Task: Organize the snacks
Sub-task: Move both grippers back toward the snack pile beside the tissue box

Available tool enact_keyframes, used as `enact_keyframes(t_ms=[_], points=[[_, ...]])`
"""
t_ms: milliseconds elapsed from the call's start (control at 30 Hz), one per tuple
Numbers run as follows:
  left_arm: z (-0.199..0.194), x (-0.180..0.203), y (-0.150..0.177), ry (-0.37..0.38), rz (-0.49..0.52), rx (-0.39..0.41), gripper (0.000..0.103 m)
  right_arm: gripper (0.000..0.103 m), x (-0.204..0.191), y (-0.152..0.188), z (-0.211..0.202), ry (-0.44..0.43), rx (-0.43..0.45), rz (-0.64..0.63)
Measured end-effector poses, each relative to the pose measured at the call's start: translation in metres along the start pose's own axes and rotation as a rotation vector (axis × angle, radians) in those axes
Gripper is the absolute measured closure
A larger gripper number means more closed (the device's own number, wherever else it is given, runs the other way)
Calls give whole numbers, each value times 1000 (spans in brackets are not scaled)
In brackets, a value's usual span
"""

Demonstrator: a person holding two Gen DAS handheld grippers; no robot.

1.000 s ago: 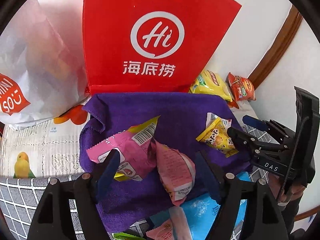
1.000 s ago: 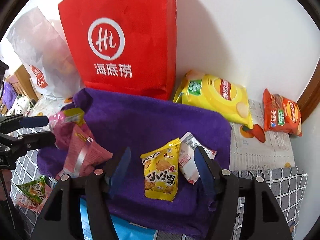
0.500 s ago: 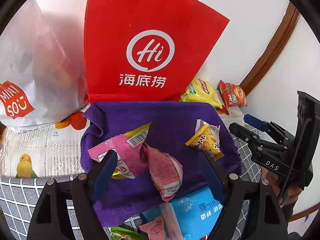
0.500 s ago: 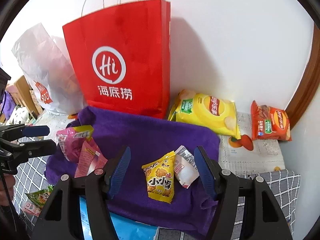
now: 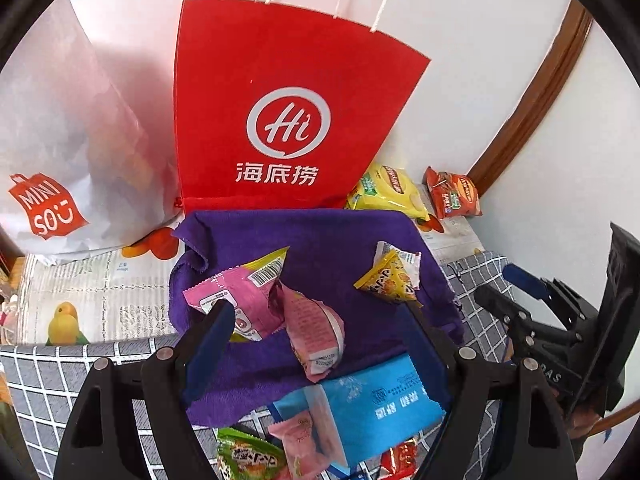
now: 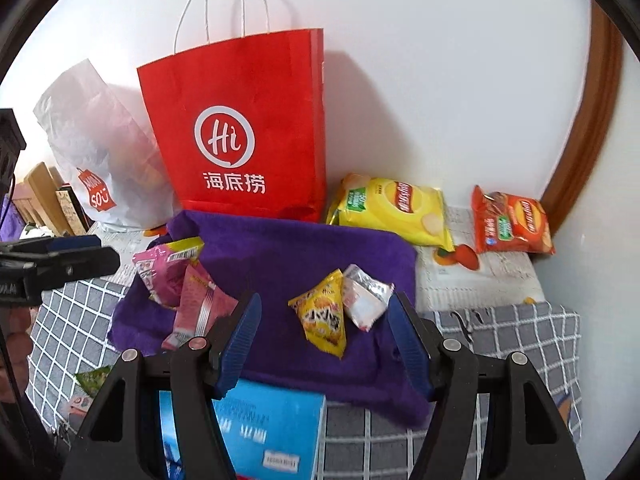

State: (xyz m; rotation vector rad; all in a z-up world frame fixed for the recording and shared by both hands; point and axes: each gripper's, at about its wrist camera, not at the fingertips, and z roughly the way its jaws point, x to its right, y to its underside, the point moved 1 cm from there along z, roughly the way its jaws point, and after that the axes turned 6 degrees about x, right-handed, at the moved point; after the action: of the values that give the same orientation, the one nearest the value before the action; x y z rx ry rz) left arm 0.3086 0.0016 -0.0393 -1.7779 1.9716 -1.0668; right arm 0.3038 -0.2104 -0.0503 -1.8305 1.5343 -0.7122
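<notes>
left gripper (image 5: 316, 330): fingers spread wide, holding nothing, hovering over the near edge of the purple towel (image 5: 320, 240)
right gripper (image 6: 324, 332): fingers likewise apart and empty, above the towel's front right part
purple towel: spread on a grey checked cloth (image 6: 500, 332), its far edge against the red paper bag (image 5: 280, 120)
pink snack packets (image 5: 240, 304): two, overlapping, on the towel's left side, just ahead of the left gripper
yellow snack packet (image 6: 324, 316): on the towel's right side, touching a small white-and-silver packet (image 6: 366, 296) on its right; both lie between the right gripper's fingers in its view
blue package (image 5: 380, 400): off the towel's near edge, on the checked cloth, beside a green packet (image 5: 244, 456) and another pink one
yellow chip bag (image 6: 392, 208): behind the towel, right of the red bag, near the wall
orange chip bag (image 6: 510, 220): further right, apart from the yellow one
white Miniso bag (image 5: 60, 160): standing left of the red bag
</notes>
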Motion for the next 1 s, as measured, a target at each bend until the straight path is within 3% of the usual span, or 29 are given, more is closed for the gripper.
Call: enact_keyframes(t_ms=[433,800,1000], points=[[-33,19,1,5,28,7,21,37,-1,37,-56,65,-1,57],[-68,44,15,0,95,45,21,37,-4,70,-83,56,-20,75],[-85,37,33,-49,91,50,21,37,-7,86,-83,28,-22,95]])
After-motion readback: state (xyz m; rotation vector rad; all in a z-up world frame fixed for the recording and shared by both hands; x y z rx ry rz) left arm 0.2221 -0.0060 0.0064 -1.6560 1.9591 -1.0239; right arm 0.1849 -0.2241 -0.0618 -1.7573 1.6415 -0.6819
